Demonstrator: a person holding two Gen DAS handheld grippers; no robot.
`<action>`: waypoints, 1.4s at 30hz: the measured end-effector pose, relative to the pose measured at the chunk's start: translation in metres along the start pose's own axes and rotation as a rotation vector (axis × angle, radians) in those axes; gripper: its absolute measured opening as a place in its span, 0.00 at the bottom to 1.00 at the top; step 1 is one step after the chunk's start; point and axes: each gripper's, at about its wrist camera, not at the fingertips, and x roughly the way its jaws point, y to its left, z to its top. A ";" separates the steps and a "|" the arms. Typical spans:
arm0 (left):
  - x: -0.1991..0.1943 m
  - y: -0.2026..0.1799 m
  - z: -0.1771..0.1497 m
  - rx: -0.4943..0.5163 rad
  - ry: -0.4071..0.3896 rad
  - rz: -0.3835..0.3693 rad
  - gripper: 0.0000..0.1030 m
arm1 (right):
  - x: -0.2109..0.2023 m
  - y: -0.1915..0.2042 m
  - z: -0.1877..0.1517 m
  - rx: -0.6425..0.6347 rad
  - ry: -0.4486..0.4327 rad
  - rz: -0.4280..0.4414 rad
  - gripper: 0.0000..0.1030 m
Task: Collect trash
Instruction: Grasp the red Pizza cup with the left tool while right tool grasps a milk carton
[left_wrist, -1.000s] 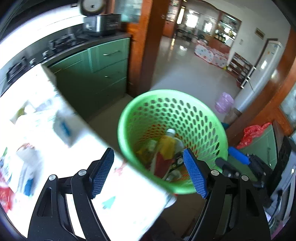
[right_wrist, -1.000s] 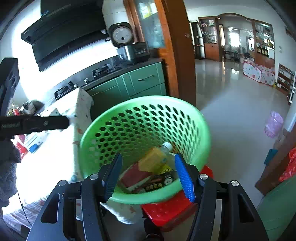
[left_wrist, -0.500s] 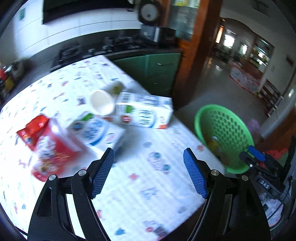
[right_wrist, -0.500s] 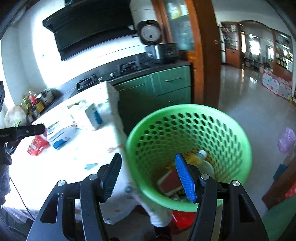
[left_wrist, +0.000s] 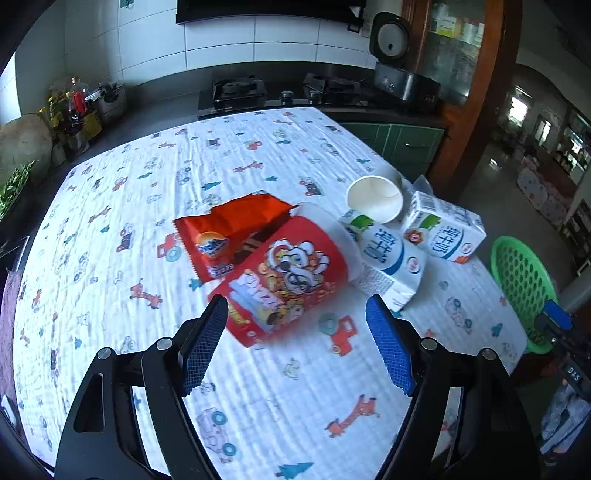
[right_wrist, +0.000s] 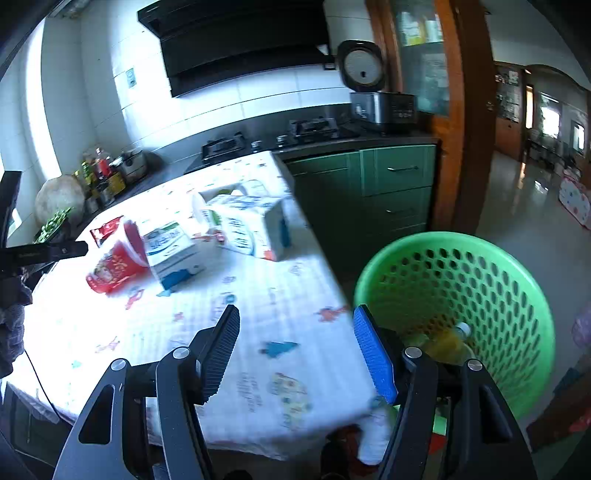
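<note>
red paper tub (left_wrist: 286, 275) lay on its side at table centre, mouth toward 1 o'clock | orange-red wrapper (left_wrist: 229, 230) flat at its 10 o'clock, touching | white cup (left_wrist: 375, 199) tipped at 1 o'clock | two milk cartons (left_wrist: 443, 230) lay at 2 o'clock | green basket (right_wrist: 461, 306) held a bottle, off the table's 3 o'clock edge

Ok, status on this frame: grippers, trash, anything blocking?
Left gripper open, empty, facing red cup. Right gripper open, empty, over table edge beside green basket. Cartons, wrapper uncollected. Nothing blocking.
</note>
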 end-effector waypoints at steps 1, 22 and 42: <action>0.002 0.005 0.000 0.001 0.005 0.001 0.74 | 0.001 0.005 0.000 -0.005 0.002 0.008 0.60; 0.060 0.007 0.011 0.244 0.102 -0.071 0.82 | 0.046 0.074 0.020 -0.139 0.062 0.076 0.62; 0.084 -0.005 0.012 0.359 0.083 -0.031 0.75 | 0.099 0.097 0.031 -0.237 0.121 0.106 0.64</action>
